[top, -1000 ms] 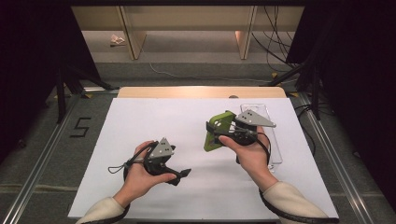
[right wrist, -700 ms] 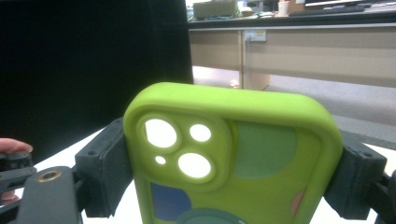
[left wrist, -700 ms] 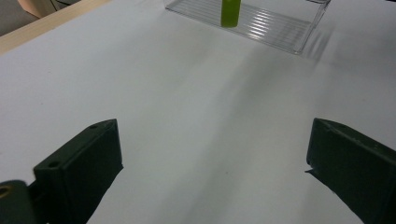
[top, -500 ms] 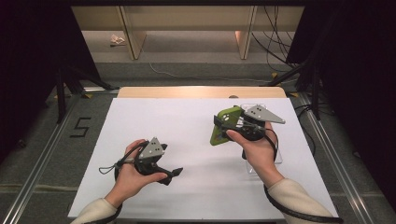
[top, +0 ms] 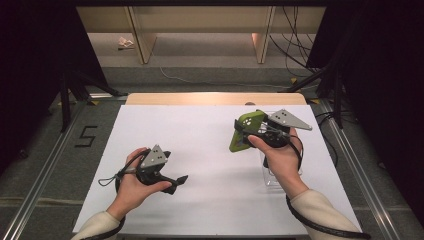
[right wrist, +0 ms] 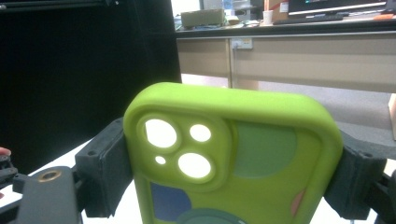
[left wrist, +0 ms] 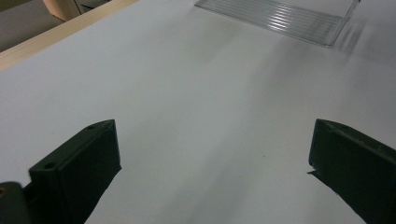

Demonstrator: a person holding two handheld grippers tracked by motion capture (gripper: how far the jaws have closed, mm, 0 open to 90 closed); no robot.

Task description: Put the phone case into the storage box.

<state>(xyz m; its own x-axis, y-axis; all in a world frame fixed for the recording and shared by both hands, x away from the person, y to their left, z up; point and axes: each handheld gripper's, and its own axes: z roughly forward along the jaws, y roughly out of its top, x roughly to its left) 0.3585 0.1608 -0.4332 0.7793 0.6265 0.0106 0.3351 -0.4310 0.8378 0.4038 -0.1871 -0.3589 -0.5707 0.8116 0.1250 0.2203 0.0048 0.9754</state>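
Observation:
A lime-green phone case (top: 243,129) with camera cut-outs is held up off the white table (top: 210,145) at the right. My right gripper (top: 248,134) is shut on it. In the right gripper view both black jaws press the sides of the case (right wrist: 261,149), whose camera end points up. My left gripper (top: 176,182) rests low over the table at the front left, with its jaws wide open and nothing between them. The left gripper view shows bare white surface between the open left gripper (left wrist: 215,158).
A clear ribbed plastic tray (top: 272,176) lies on the table under the right hand, and the tray (left wrist: 280,18) is far ahead of the left jaws. A wooden strip (top: 215,98) borders the table's far edge. Black stands and cables line the floor beyond.
The left hand and its open gripper have slid to the left along the table. The right gripper with the green case has stayed almost in place.

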